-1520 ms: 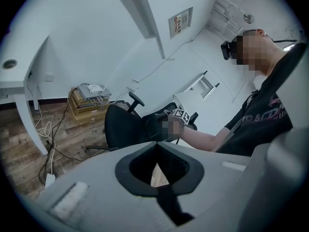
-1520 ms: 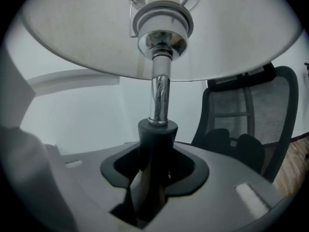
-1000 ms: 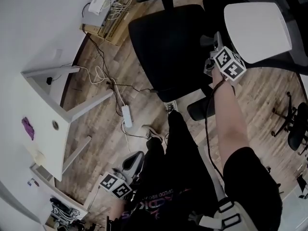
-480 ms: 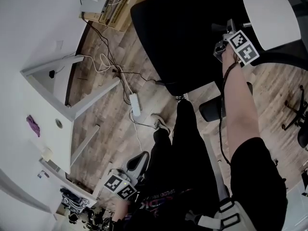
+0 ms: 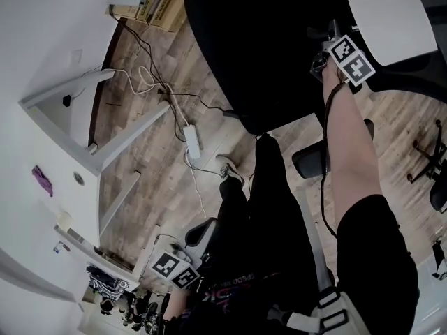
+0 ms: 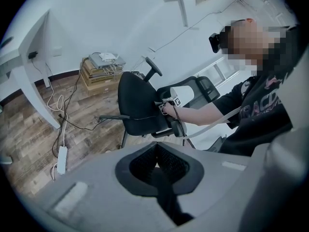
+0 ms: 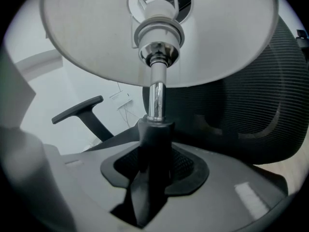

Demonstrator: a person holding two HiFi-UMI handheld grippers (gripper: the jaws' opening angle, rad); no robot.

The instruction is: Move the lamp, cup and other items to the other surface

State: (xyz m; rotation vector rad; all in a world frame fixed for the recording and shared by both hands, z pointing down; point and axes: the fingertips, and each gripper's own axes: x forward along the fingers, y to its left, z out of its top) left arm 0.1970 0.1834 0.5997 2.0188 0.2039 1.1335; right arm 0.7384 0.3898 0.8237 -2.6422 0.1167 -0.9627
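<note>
Wood floor (image 5: 405, 138) fills most of the head view, with loose cables and a power strip (image 5: 192, 139) lying on it.

Black office chair (image 5: 265, 54) sits far centre, directly beneath the carried load.

White worktop (image 5: 49, 152) is at the left edge. It carries a purple scrap (image 5: 42, 180) and a small pale item too small to name.

Lamp (image 5: 387, 19), with its white shade, is far right, in the air over the chair and well apart from the worktop, so in transit by my reading.

Right gripper (image 7: 154, 146) has its jaws clenched on the dark collar below the chrome stem (image 7: 155, 93). The low grip keeps the shade upright and clear of the jaws.

Left gripper (image 6: 157, 161) hangs low by the person's left side, jaws pressed together with nothing between them. It is probably idle until the next item.
</note>
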